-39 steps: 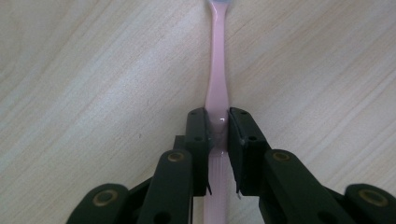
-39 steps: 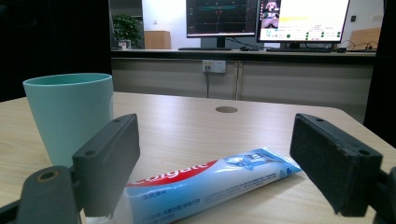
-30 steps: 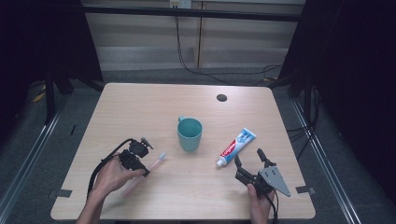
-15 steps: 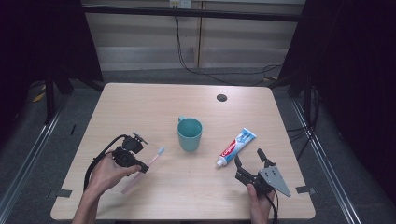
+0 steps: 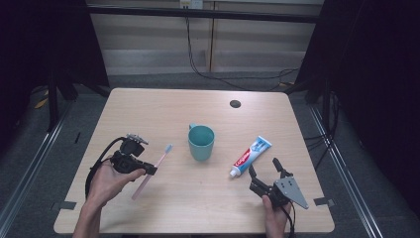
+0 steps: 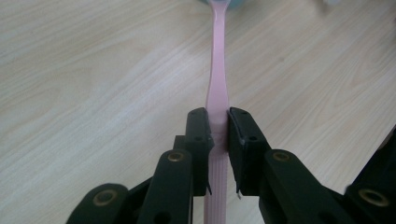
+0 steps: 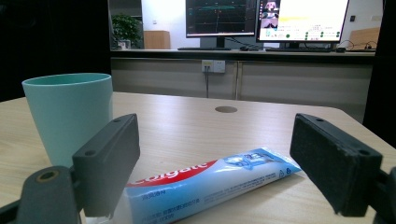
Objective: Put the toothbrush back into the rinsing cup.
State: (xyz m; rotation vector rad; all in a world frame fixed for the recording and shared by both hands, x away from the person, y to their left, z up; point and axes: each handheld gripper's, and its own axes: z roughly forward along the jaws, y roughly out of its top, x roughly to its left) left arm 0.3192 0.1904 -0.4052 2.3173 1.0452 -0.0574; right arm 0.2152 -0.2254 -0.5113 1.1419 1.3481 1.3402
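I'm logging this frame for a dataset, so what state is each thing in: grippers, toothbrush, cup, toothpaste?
Left gripper: shut on the pink toothbrush's handle.
Pink toothbrush: gripped partway along the handle, head pointing toward the cup.
Right gripper: open, jaws spread wide, holding nothing, just short of the toothpaste.
Teal cup: upright on the table, untouched; contents can't be made out.
Toothpaste tube: lying flat on the table, cap end toward the person.

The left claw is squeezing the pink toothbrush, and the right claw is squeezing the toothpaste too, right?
Not quite. The left claw is squeezing the pink toothbrush, but the right claw is wide open. In the right gripper view the toothpaste lies on the table between its spread jaws, which aren't squeezing it.
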